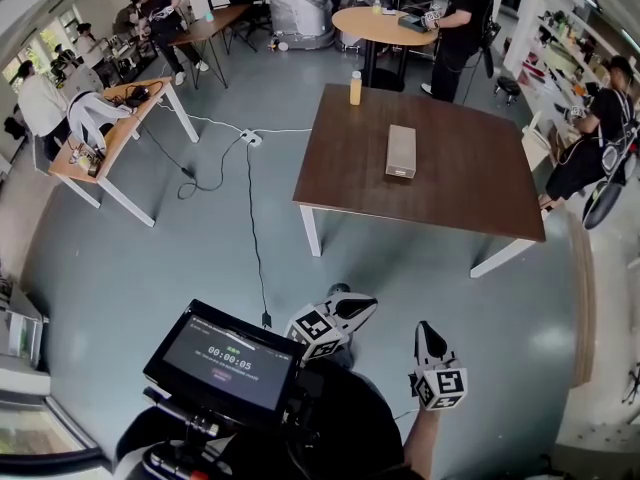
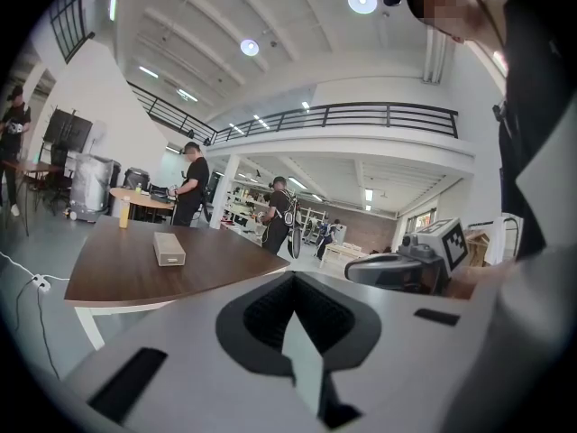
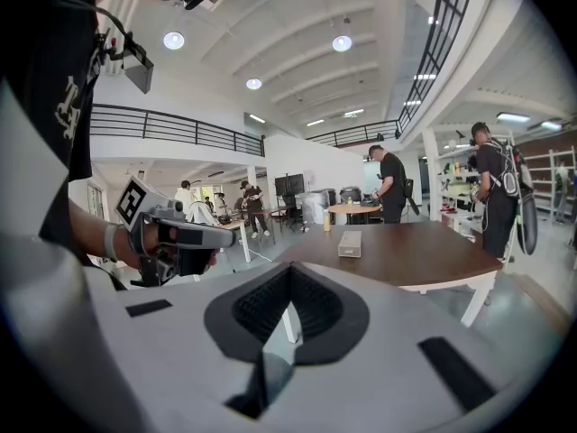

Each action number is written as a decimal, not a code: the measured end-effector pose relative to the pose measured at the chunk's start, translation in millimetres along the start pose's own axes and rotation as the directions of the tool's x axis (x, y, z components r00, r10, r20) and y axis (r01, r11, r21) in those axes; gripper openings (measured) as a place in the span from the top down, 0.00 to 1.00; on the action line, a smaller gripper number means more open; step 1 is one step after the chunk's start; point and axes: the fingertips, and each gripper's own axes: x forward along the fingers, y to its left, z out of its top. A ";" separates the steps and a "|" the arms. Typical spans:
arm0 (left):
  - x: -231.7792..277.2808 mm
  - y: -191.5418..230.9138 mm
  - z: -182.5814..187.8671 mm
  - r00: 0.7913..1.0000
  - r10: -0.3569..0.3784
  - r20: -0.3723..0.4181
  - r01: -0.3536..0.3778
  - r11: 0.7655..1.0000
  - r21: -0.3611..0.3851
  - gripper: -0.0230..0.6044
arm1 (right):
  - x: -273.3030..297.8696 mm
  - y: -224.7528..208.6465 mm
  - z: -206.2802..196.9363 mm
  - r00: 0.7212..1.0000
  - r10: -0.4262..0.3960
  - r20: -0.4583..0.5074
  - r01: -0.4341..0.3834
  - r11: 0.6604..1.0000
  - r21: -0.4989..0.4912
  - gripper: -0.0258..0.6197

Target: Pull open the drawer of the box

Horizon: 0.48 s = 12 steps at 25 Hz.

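Two grippers | left gripper (image 2: 292,282) clenched, empty | right gripper (image 3: 290,278) clenched, empty | box (image 1: 401,151) on table (image 1: 470,173) well ahead of both

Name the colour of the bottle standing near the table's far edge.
Orange-yellow. The bottle shows best in the head view, beyond the box.

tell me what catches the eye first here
A brown table stands on the open grey floor, with a small box near its centre and a bottle at its far edge. At the bottom of the head view the left hand-held gripper and right hand-held gripper are both shut and empty, well short of the table, beside a screen showing a timer.
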 end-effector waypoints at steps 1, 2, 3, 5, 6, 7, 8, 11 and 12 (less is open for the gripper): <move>1.2 0.3 0.2 1.000 -0.001 0.000 0.001 1.000 0.000 0.96 | 0.3 -0.9 0.5 1.000 -0.001 0.000 0.001 1.000 -0.001 0.98; 2.6 0.4 0.6 1.000 -0.002 0.001 0.002 1.000 0.000 0.96 | 0.3 -1.9 1.2 1.000 -0.001 0.000 0.001 1.000 -0.002 0.98; 4.1 0.2 1.0 1.000 -0.004 0.001 0.004 1.000 0.001 0.96 | 0.3 -3.1 2.0 1.000 -0.001 0.000 0.001 1.000 -0.002 0.98; 6.6 -0.9 1.9 1.000 -0.005 -0.002 0.005 1.000 -0.003 0.96 | -0.8 -5.6 2.8 1.000 -0.002 -0.004 0.002 1.000 0.000 0.98; 7.4 -2.1 1.7 1.000 -0.006 -0.005 0.006 1.000 -0.006 0.96 | -2.4 -6.4 2.4 1.000 -0.003 -0.009 0.003 1.000 0.002 0.98; 8.6 -3.3 1.1 1.000 -0.008 -0.008 0.008 1.000 -0.010 0.96 | -4.2 -7.6 1.8 1.000 -0.005 -0.015 0.005 1.000 0.004 0.98; 10.7 -3.8 0.7 1.000 -0.009 -0.010 0.009 1.000 -0.012 0.96 | -5.2 -9.7 1.3 1.000 -0.008 -0.019 0.008 1.000 0.006 0.98; 18.5 -1.0 0.5 1.000 -0.013 -0.013 0.013 1.000 -0.009 0.96 | -3.2 -17.6 -0.8 1.000 -0.014 -0.015 0.014 1.000 0.009 0.98; 19.6 0.2 0.5 1.000 -0.015 -0.015 0.015 1.000 -0.006 0.96 | -1.7 -18.7 -1.8 1.000 -0.016 -0.013 0.016 1.000 0.011 0.98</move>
